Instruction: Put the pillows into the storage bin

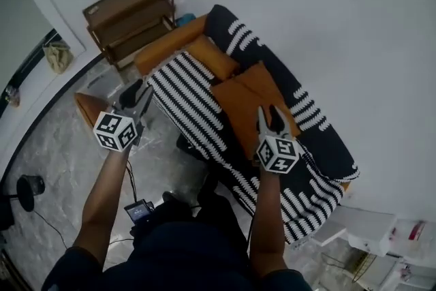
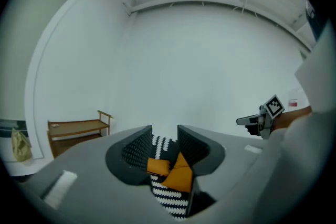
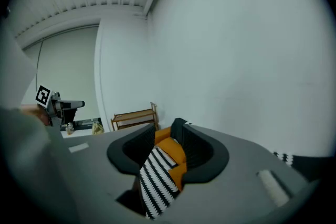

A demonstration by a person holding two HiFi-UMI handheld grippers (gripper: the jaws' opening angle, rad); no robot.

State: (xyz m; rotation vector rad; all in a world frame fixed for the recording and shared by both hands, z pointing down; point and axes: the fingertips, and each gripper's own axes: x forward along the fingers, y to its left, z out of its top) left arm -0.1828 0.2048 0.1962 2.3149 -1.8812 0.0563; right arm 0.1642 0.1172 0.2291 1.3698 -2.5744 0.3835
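Observation:
Several orange pillows lie on a sofa [image 1: 187, 102] with a black-and-white striped cover: a smaller pillow [image 1: 214, 58] toward the far end and two larger ones [image 1: 245, 102] in the middle. My right gripper [image 1: 269, 116] hovers open over the near edge of the large pillows and holds nothing. Left of the sofa my left gripper [image 1: 135, 97] is in the air, open and empty. The left gripper view shows the pillows [image 2: 173, 170] through the gap of its jaws [image 2: 164, 136]. In the right gripper view a pillow [image 3: 170, 152] shows the same way. An orange container [image 1: 88, 109] stands on the floor by the sofa's left side.
A wooden shelf [image 1: 133, 13] stands against the wall beyond the sofa's far end. A yellowish bag [image 1: 58, 54] hangs at the left. A black round stand base [image 1: 27, 187] with a cable is on the marble floor. White boxes [image 1: 368, 232] sit at the lower right.

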